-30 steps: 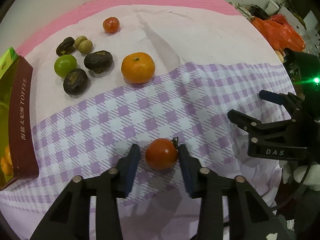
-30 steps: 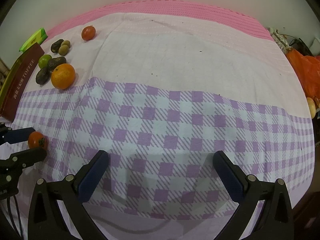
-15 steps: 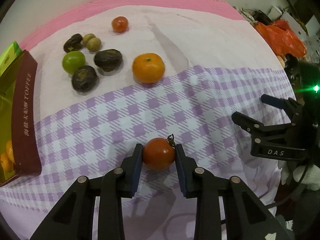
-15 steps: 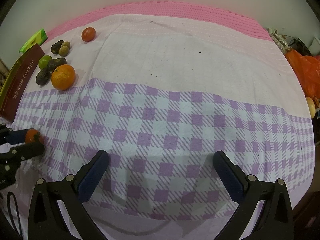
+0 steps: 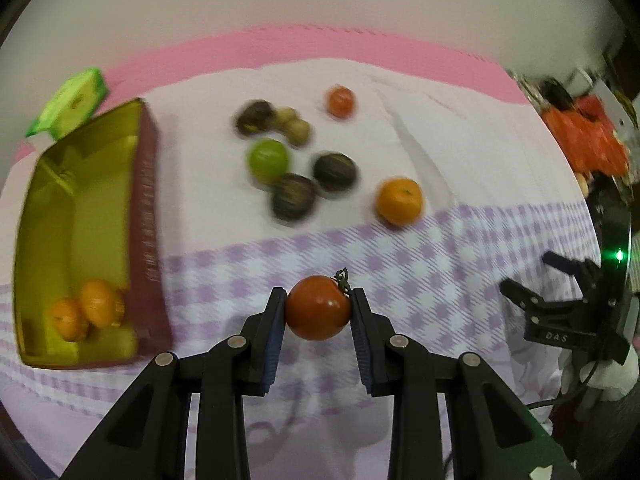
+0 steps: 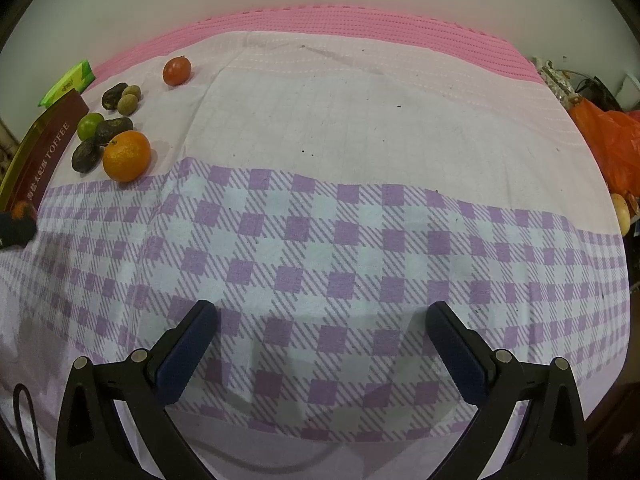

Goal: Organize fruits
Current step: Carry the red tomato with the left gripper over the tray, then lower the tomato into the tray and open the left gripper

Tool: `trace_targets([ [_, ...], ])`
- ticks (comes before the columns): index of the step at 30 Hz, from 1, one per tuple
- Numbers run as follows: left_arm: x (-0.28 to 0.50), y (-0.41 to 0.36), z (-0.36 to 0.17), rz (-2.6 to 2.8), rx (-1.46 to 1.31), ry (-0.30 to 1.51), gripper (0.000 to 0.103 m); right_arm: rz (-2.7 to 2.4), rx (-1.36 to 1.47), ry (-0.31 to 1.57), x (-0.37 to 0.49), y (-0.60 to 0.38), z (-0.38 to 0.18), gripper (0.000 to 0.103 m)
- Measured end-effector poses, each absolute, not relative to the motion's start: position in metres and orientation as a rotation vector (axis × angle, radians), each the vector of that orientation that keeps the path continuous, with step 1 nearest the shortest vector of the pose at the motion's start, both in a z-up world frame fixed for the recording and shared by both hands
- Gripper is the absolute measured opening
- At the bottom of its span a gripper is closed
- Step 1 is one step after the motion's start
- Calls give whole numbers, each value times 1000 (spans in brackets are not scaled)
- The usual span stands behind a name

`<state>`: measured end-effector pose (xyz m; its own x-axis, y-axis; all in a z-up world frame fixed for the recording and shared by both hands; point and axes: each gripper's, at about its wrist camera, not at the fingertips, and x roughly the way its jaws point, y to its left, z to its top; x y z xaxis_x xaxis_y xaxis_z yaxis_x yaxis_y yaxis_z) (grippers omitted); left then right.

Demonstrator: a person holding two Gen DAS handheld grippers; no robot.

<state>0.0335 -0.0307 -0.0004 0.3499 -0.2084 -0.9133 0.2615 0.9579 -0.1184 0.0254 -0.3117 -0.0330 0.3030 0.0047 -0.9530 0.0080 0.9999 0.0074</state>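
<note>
Purple-and-white checked cloth (image 6: 320, 248) covers the near part of the table, plain pale cloth behind it, pink strip at the far edge.

Left wrist view, L to R: green packet (image 5: 70, 104) at far left, writing too blurred to read. Next, open box (image 5: 146, 216) w/ yellow-green inside and dark red wall; two small oranges (image 5: 86, 310) sit in its near corner. Right wrist view reads "TOFFEE" on that red wall, plus a few characters I can't make out.

Loose fruit past the box, well apart from it: three dark wrinkled fruits (image 5: 294, 196), one green fruit (image 5: 267, 159), two small tan ones (image 5: 296, 128), a small red tomato (image 5: 341, 101) farthest back, and a mandarin (image 5: 400, 201) at the edge of the checks. All blurred in this view, sharper in the right wrist view.

Left gripper (image 5: 319, 320) is clamped on a red tomato (image 5: 318, 307), blue pads pressing both sides, stem at upper R; it hangs over the checked cloth, just R of the box's near end. Nothing lies between it and the box.

Right gripper (image 6: 322, 340) stands wide, nothing between its pads, over bare checks; seen from the left view it carries "DAS" on its body and a green light.

Far R: orange plastic bag (image 6: 612, 140) and clutter off the table edge.
</note>
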Motion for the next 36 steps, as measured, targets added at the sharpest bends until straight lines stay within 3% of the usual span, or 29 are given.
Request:
trace_targets([
  [9,58,58,17,-114,-21,1121,28,-13,18,1268,26,-312,-33,103],
  [19,68,131,-2,46,-63,1149,28,-24,24,1273,26,-313,-34,103],
  [36,78,158,-36,85,-127,1183,28,-44,36,1275,21,-313,-34,103],
])
